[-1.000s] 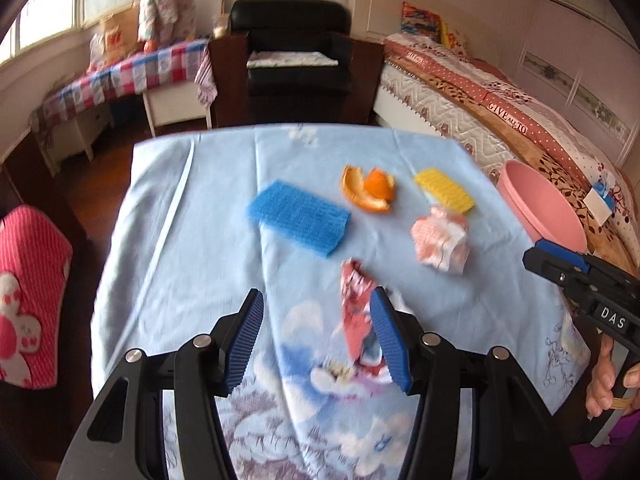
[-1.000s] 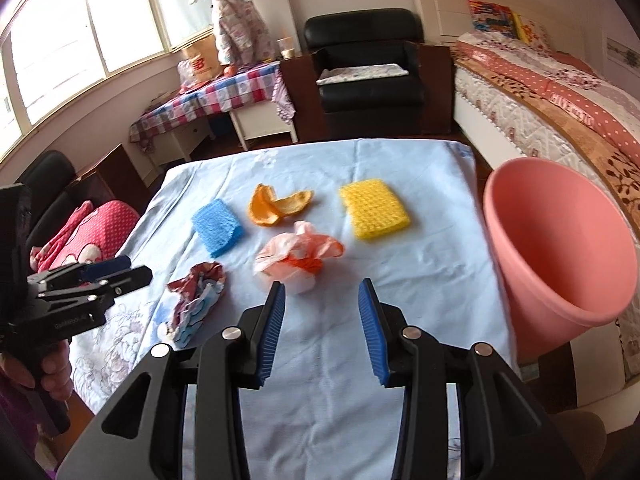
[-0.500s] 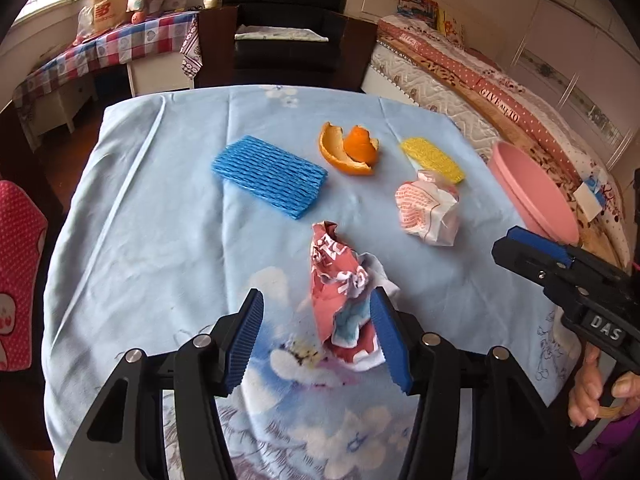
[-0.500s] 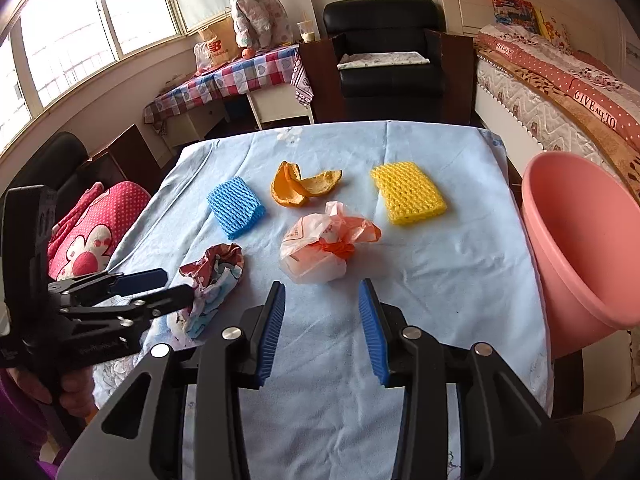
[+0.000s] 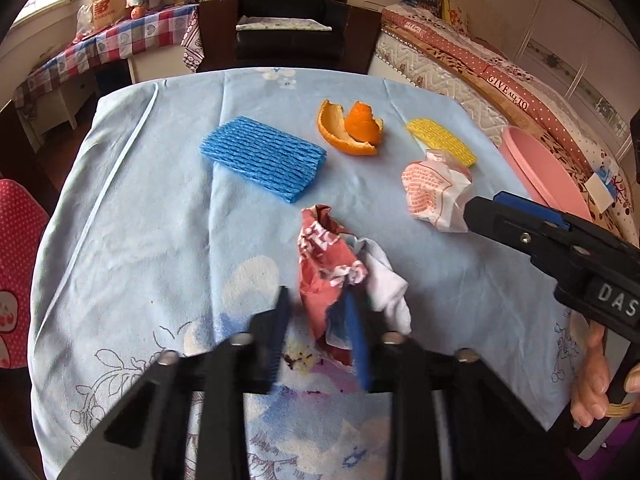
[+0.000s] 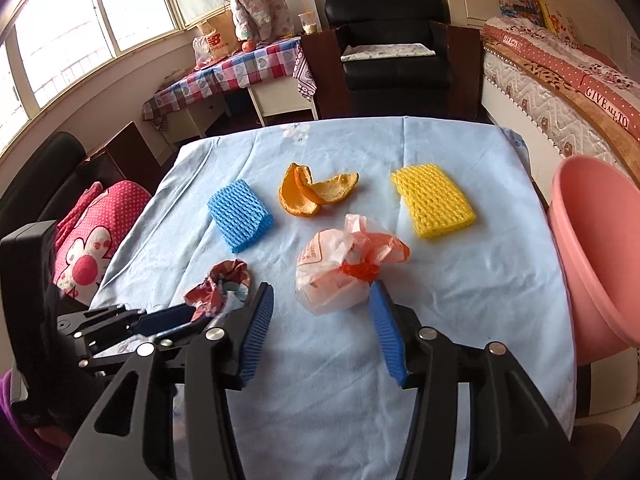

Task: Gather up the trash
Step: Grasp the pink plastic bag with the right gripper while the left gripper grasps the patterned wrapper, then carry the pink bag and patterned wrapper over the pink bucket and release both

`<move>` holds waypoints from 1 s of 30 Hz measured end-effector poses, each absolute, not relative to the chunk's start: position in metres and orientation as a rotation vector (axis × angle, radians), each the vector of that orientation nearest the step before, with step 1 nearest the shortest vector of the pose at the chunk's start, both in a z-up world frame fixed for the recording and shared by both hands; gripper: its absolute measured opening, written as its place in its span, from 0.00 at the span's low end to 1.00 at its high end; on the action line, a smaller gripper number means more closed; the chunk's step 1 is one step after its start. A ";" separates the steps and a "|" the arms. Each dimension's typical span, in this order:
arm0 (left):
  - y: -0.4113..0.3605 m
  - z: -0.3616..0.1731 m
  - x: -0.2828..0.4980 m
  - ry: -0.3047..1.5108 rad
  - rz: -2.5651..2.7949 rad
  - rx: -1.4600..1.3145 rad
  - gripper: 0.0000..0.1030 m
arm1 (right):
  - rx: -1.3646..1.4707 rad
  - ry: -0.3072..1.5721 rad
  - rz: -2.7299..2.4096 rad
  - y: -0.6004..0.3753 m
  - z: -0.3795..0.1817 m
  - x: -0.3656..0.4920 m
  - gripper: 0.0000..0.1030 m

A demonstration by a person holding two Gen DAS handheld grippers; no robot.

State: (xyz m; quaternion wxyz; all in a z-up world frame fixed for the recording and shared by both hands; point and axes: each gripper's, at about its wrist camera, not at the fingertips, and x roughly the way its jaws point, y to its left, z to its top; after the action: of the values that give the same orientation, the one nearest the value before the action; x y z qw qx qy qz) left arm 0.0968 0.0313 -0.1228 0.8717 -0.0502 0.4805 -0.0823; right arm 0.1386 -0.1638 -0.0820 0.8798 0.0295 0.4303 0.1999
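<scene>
A crumpled red and white wrapper [image 5: 340, 264] lies on the blue tablecloth [image 5: 160, 220]. My left gripper [image 5: 320, 336] has its blurred jaws narrowed around the wrapper's near end; whether they pinch it I cannot tell. The wrapper also shows in the right wrist view [image 6: 222, 284]. My right gripper [image 6: 320, 332] is open, its jaws on either side of a crumpled orange and white plastic bag [image 6: 344, 268], just short of it. Orange peel [image 6: 312, 196], a blue foam net [image 6: 239, 215] and a yellow foam net [image 6: 434, 204] lie further back.
A pink basin [image 6: 596, 256] stands off the table's right edge. A bed [image 6: 568, 80] runs along the right, a black armchair [image 6: 390, 40] stands behind the table, and a red dotted cushion [image 6: 92, 240] sits at the left.
Both grippers have moved forward and down towards the table. My left gripper's jaws have narrowed around the wrapper. My right gripper's jaws have opened wider near the plastic bag.
</scene>
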 end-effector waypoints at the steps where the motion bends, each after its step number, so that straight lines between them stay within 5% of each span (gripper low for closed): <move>1: 0.032 -0.123 0.097 1.004 -0.171 -0.107 0.10 | 0.061 0.902 0.412 -0.163 -0.083 0.140 0.49; 13: 0.046 -0.115 0.090 0.973 -0.175 -0.123 0.04 | 0.042 0.930 0.358 -0.153 -0.101 0.156 0.49; 19: 0.053 -0.106 0.086 0.951 -0.164 -0.122 0.04 | 0.036 0.913 0.351 -0.156 -0.102 0.154 0.29; 30: 0.045 -0.085 0.080 0.905 -0.177 -0.120 0.04 | 0.058 0.859 0.415 -0.178 -0.078 0.130 0.27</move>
State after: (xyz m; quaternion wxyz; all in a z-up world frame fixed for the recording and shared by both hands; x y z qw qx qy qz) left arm 0.0803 0.0445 -0.0848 0.8938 -0.0577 0.4364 -0.0855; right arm 0.1305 -0.1782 -0.0780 0.8880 0.0278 0.4132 0.1996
